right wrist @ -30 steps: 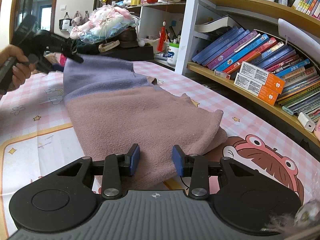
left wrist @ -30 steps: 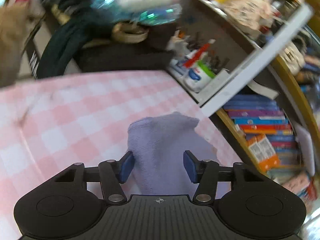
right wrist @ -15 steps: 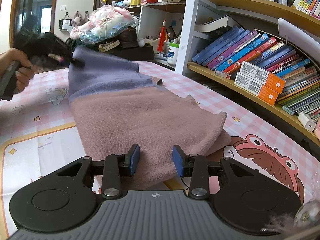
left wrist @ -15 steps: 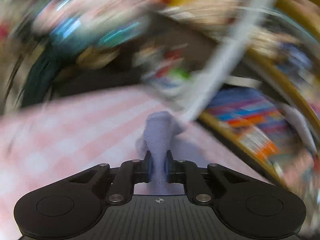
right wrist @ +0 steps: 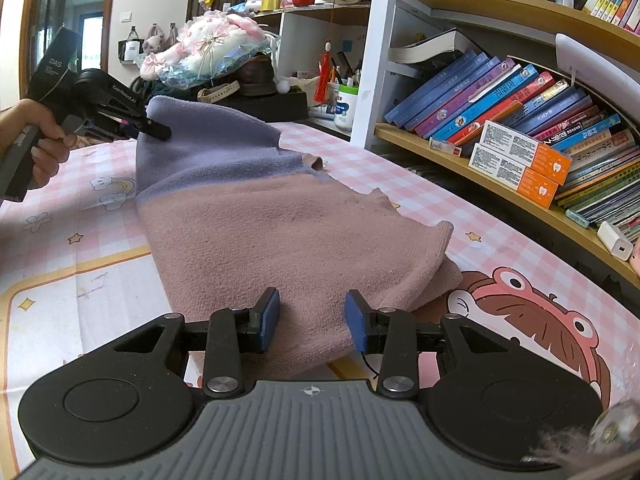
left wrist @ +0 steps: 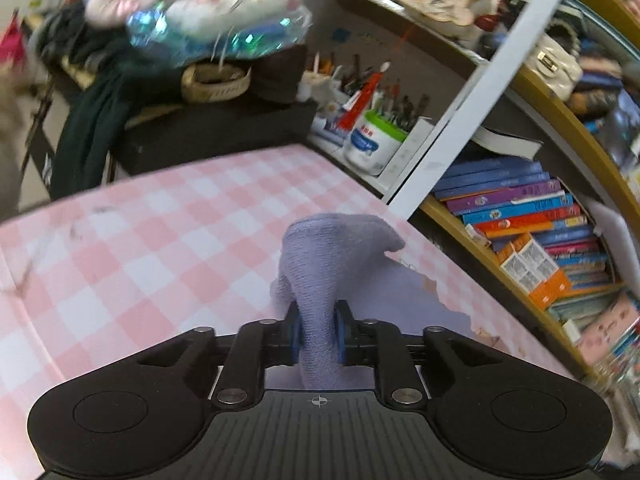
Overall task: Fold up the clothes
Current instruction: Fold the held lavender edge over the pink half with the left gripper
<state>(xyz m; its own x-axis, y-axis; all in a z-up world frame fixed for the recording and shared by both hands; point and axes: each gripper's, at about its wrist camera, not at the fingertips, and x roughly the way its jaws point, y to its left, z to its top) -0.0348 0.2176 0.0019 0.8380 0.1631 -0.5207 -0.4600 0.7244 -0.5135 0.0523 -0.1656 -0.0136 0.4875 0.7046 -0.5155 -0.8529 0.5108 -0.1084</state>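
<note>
From the left wrist, the left gripper [left wrist: 316, 330] has its blue pads pressed on a bunched lilac corner of the garment [left wrist: 340, 256], lifted off the checked tablecloth [left wrist: 132, 240]; its jaws are opening slightly. From the right wrist, the right gripper [right wrist: 312, 318] stands partly open astride the garment's pink near edge without pinching it. The garment lies on the tablecloth beside the bookshelf [right wrist: 500, 184].

One two-tone garment [right wrist: 280, 216], purple and dusty pink, lies on one pink checked tablecloth [right wrist: 80, 280]. Two grippers show: the left gripper [right wrist: 158, 132] and the right gripper [right wrist: 312, 316]. Two orange-and-white boxes [right wrist: 520, 160] sit stacked on the shelf by the tabletop's right edge.
</note>
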